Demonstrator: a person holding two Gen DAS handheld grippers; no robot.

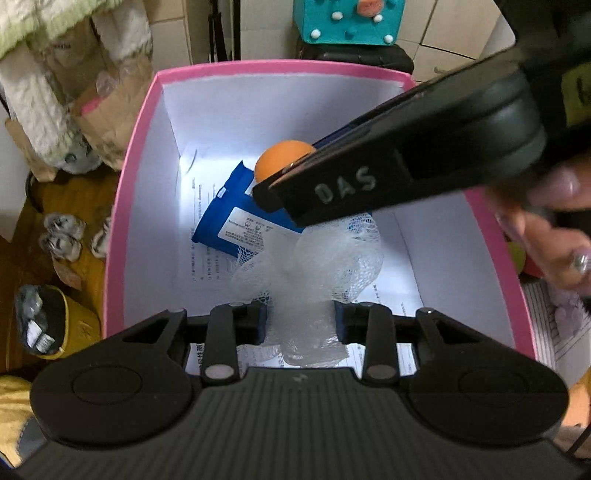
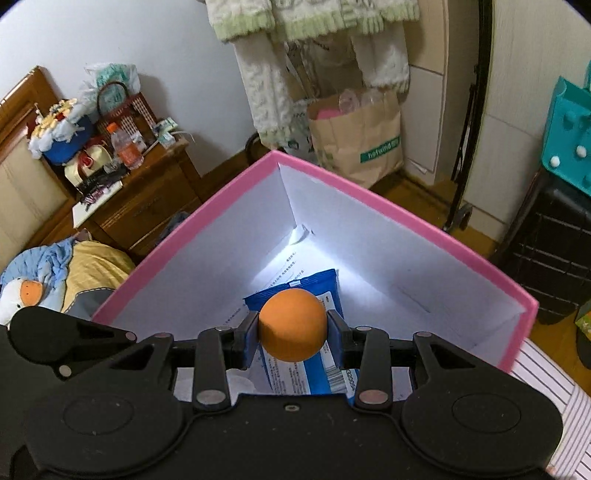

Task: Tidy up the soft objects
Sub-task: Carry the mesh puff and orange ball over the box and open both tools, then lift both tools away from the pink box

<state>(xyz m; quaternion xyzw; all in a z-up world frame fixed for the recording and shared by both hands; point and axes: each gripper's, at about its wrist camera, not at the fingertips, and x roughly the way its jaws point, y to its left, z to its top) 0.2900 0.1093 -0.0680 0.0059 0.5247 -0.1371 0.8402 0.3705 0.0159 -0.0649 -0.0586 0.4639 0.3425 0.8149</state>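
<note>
A pink box (image 1: 258, 68) with white inside walls stands open below both grippers; it also shows in the right wrist view (image 2: 369, 201). My left gripper (image 1: 301, 323) is shut on a white mesh puff (image 1: 325, 266) and holds it inside the box. My right gripper (image 2: 292, 330) is shut on an orange ball (image 2: 292, 325) above the box; in the left wrist view it reaches in from the right with the ball (image 1: 280, 160). A blue wipes packet (image 1: 231, 218) lies on printed paper on the box floor, also visible in the right wrist view (image 2: 314, 284).
A brown paper bag (image 2: 356, 136) and a hanging fleece garment (image 2: 306, 44) stand behind the box. A wooden nightstand (image 2: 147, 199) with clutter is at the left. A teal bag (image 1: 349, 20) sits on a black case. A plush duck (image 2: 22, 295) lies on bedding.
</note>
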